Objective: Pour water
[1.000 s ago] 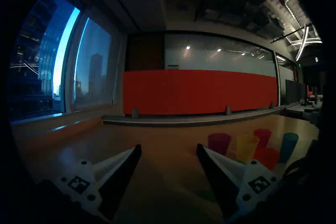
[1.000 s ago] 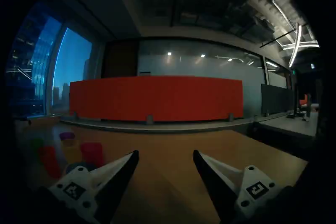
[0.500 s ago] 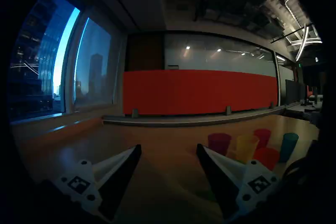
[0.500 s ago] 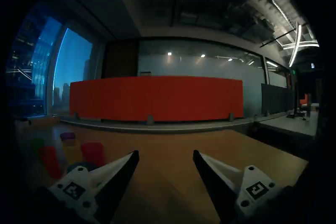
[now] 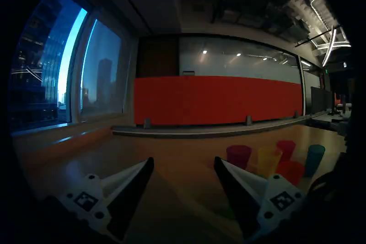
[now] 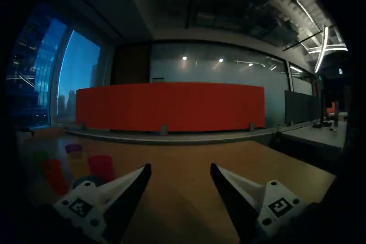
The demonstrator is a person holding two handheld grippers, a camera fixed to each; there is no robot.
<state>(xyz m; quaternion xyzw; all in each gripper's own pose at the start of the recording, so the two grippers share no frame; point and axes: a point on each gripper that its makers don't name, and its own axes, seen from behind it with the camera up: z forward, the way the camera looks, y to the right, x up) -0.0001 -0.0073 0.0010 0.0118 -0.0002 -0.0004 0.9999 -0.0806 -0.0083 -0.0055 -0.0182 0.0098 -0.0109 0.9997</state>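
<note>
Dim room over a wooden worktop (image 5: 192,150). Holding nothing in left hand-held gripper (image 5: 183,159) or right hand-held gripper (image 6: 180,165), both spread wide. Might knock over crowded cups (image 5: 268,158) in such dark.

Left hand-held gripper (image 5: 183,170) agape; right hand-held gripper (image 6: 180,175) likewise
</note>
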